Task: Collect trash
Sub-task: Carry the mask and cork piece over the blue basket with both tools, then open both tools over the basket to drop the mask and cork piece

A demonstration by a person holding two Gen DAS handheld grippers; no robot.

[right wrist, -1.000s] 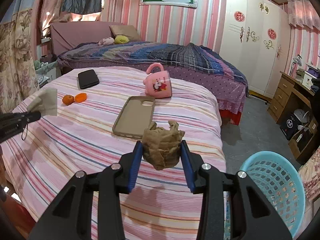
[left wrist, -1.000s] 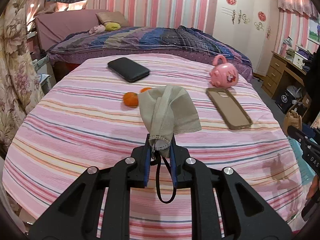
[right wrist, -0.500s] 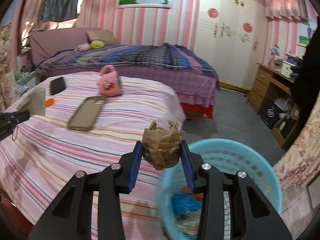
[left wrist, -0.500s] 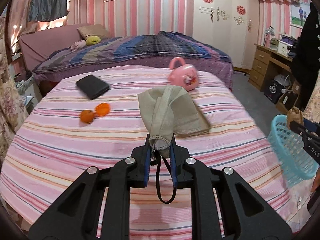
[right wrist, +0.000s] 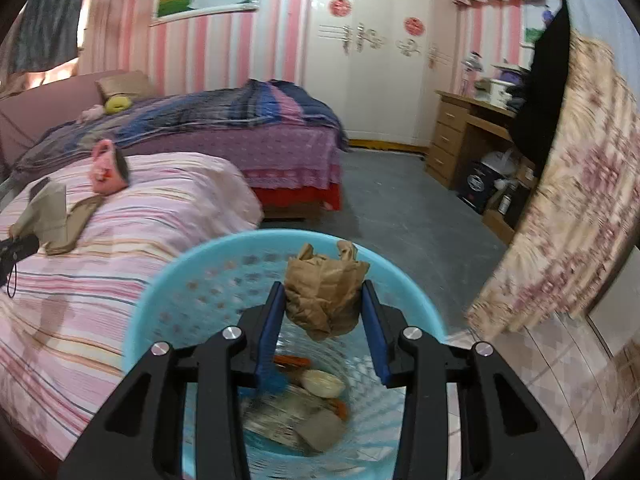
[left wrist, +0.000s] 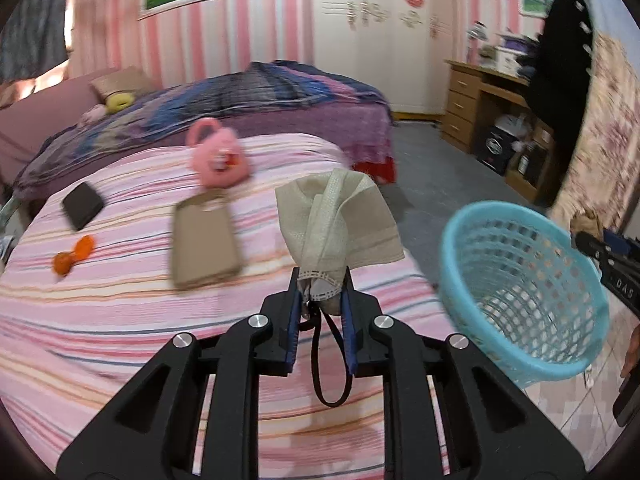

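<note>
While the right gripper (right wrist: 324, 308) holds a crumpled brown paper bag (right wrist: 325, 294) clamped over the mouth of the blue basket (right wrist: 160, 280), disposal is judged in hand; parting the jaws should drop it. Left gripper (left wrist: 320, 292) pinches a face mask (left wrist: 338, 216), long axis upright, over the bed's near edge (left wrist: 120, 320), beside the basket.

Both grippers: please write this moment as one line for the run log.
left gripper: shut on face mask, above bed | right gripper: shut on paper wad, over blue basket | release: not yet
</note>
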